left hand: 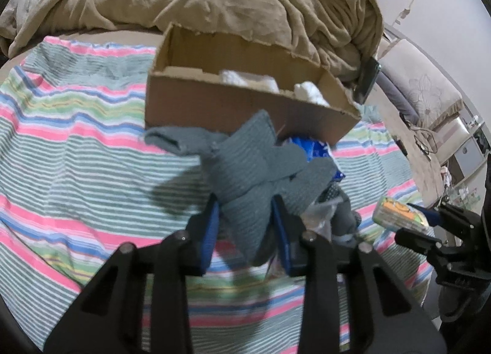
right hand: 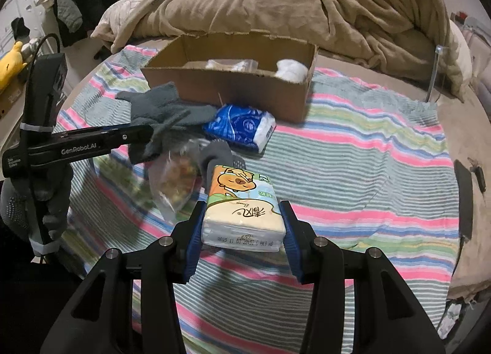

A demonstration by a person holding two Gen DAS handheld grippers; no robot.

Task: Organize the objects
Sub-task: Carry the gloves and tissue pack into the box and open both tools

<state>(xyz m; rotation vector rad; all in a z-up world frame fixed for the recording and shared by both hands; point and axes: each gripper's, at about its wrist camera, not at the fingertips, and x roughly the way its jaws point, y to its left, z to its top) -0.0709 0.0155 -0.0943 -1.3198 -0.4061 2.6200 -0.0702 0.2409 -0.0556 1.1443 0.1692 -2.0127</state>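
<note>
Left tongs (left hand: pixel 245 219) clamping grey glove (left hand: pixel 242 166), right tongs (right hand: pixel 242 225) gripping tissue pack (right hand: pixel 242 206)

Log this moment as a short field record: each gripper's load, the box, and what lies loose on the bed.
left gripper: shut on grey glove, lifted
right gripper: shut on yellow tissue pack
cardboard box: open, white items inside
blue tissue pack: on striped sheet, before the box
clear bag: on sheet, contents unclear
</note>
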